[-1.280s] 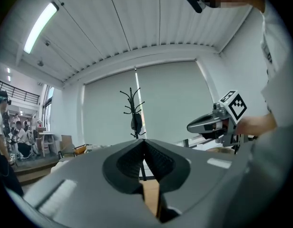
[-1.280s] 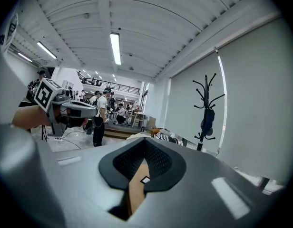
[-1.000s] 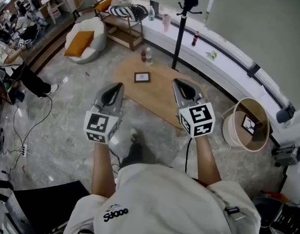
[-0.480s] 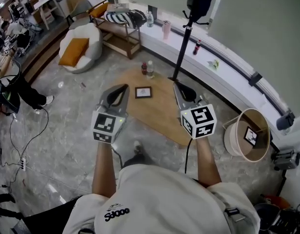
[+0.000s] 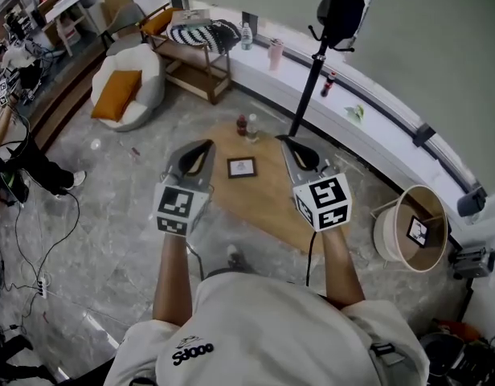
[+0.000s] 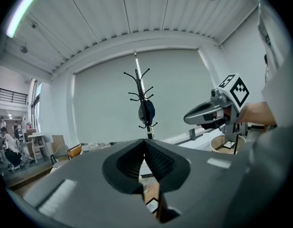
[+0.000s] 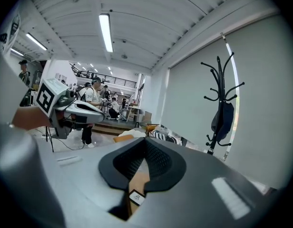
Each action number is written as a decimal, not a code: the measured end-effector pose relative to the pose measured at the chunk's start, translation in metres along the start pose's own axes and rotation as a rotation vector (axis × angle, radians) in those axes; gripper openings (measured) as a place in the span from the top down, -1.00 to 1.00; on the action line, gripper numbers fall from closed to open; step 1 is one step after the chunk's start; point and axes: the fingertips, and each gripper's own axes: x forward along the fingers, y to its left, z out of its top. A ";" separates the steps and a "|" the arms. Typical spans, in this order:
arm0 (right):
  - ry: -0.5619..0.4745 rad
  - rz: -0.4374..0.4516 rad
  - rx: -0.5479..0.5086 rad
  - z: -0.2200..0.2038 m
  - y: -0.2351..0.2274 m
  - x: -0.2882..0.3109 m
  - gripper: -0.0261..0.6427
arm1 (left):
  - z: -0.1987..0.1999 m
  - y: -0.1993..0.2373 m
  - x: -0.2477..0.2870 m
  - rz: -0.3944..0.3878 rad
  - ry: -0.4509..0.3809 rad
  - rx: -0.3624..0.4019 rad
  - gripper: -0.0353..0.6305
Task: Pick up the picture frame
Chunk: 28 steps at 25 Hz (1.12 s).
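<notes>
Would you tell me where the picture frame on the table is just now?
In the head view, the frame lies flat at centre, between the left gripper and right gripper, just below the two bottles on the table.

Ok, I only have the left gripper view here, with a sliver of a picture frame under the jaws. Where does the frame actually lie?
Observer: In the head view, the picture frame lies flat on a low wooden table, apart from the left gripper and the right gripper.
Operator: Is the right gripper holding anything?
Observer: No. The right gripper view shows its jaws together with nothing between them.
Operator: Anything else near the frame?
Observer: A red bottle and a clear bottle stand at the table's far end.
</notes>
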 end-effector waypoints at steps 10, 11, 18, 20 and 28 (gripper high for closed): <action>0.039 0.031 0.006 0.002 0.011 0.045 0.91 | -0.019 0.044 0.019 -0.010 0.004 -0.030 0.86; 0.039 0.027 -0.002 0.003 0.012 0.049 0.91 | -0.022 0.047 0.020 -0.012 0.006 -0.033 0.86; 0.015 0.001 -0.024 0.013 0.015 0.076 0.91 | -0.026 0.066 0.036 -0.049 -0.003 -0.039 0.86; 0.011 -0.005 -0.018 0.015 0.015 0.082 0.91 | -0.027 0.071 0.040 -0.059 -0.003 -0.035 0.86; 0.018 0.003 0.012 0.015 0.019 0.103 0.91 | -0.036 0.087 0.050 -0.072 0.010 -0.039 0.86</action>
